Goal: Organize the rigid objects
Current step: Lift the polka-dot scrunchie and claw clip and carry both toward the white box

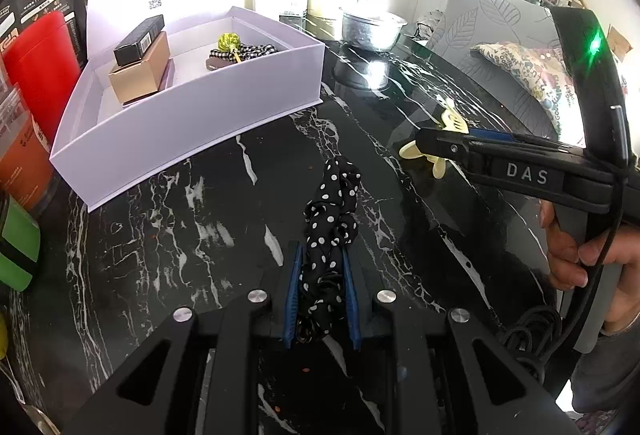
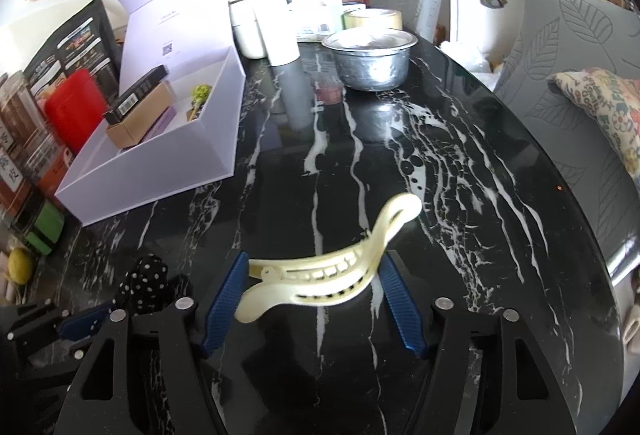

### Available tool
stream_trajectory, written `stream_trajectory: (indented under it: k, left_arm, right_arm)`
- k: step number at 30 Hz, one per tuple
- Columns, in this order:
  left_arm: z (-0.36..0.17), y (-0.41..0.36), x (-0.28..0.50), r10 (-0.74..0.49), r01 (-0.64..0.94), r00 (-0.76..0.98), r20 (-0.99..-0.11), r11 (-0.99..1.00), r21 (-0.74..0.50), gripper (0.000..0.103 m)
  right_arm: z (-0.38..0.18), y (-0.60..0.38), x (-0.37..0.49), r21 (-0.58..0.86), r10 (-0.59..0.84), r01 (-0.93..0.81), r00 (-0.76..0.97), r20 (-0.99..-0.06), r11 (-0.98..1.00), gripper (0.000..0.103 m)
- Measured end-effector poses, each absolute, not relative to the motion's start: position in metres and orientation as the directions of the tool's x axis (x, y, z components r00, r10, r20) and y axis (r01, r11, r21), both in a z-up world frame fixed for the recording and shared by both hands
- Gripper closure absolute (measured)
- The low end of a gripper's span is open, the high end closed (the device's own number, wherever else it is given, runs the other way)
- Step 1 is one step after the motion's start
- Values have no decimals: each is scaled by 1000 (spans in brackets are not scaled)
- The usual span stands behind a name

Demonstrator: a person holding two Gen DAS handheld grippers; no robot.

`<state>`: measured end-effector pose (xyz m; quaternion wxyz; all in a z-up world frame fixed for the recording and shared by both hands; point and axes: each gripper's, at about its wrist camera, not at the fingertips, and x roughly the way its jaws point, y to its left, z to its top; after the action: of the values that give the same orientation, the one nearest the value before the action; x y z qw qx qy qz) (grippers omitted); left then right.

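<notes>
The left tongs [image 1: 320, 275] pinch a black white-dotted fabric scrunchie [image 1: 332, 211] between their blue pads, its free end trailing onto the black white-veined marble counter [image 1: 200, 235]. To the right, the right tongs [image 2: 316, 299] stand spread around a cream plastic hair claw clip [image 2: 332, 271] that lies crosswise between the pads; whether the pads touch it I cannot tell. At the far left an open white cardboard box [image 1: 192, 123] holds a tan carton [image 1: 140, 75] topped by a black carton [image 1: 139, 40], with a checkered bow [image 1: 244, 51] to their right. A silver metal bowl [image 2: 370, 59] sits at the far side.
</notes>
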<state>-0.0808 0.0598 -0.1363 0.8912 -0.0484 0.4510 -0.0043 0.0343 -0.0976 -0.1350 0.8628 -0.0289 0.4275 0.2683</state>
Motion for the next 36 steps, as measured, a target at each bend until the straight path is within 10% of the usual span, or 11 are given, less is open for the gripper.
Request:
stream_trajectory:
  k: [8, 12, 20, 28, 36]
  left_arm:
    - [-136, 61, -80, -53, -44, 593, -804, 994, -98, 83]
    - [-136, 64, -80, -50, -61, 595, -802, 992, -107, 83]
    - [-135, 76, -80, -18, -123, 586, -810, 986, -111, 83]
    - [-134, 86, -86, -1, -157, 583, -813, 981, -114, 83]
    - [-132, 90, -93, -10, -173, 592, -806, 975, -139, 83]
  right_arm:
    - [-134, -104, 28, 166, 452, -535, 462, -763, 828, 53]
    - [-134, -109, 32, 253, 498, -506, 440, -747, 825, 37]
    - [-134, -85, 41, 171, 415, -473, 480, -773, 865, 35]
    - [-136, -71, 39, 33, 314, -476, 524, -791, 879, 81]
    - [-136, -86, 28, 120, 400, -515, 479, -781, 849, 82]
